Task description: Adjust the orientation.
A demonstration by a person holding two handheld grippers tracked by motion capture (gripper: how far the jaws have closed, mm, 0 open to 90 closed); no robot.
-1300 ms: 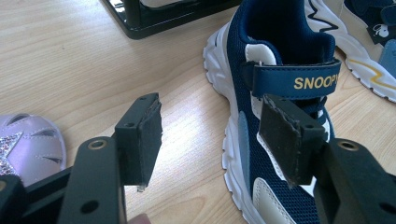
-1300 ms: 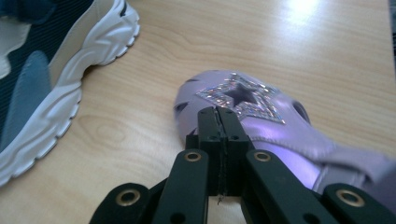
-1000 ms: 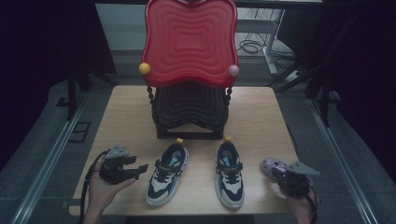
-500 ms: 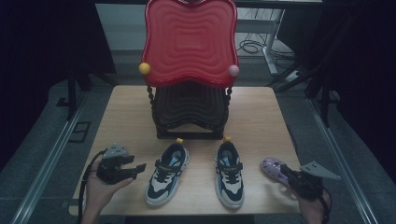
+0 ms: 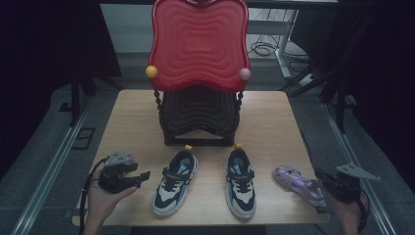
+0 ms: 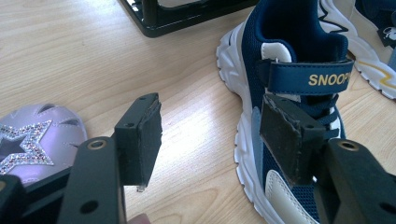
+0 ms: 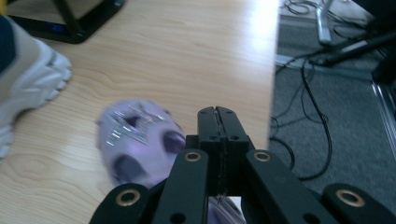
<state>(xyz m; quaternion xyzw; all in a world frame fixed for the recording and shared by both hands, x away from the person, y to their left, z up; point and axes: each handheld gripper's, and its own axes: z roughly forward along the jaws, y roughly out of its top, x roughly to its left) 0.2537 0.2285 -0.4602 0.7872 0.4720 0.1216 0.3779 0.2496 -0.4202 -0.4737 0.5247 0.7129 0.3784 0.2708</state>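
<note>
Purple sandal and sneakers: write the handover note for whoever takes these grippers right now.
Left gripper: open, empty, jaws aimed at the left navy-and-white strap sneaker, not touching it.
Right gripper: shut, over the heel end of the purple perforated plastic sandal; whether it pinches it is unclear.
Left sneaker, right sneaker and sandal lie on the wooden table before the black slatted rack.
Done: sneakers paired. Left: probably the sandal, lying apart near the right edge.

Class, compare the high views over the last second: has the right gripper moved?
Yes. The right gripper has shifted rightward, away from the right-hand sneaker and toward the right edge of the table.
</note>
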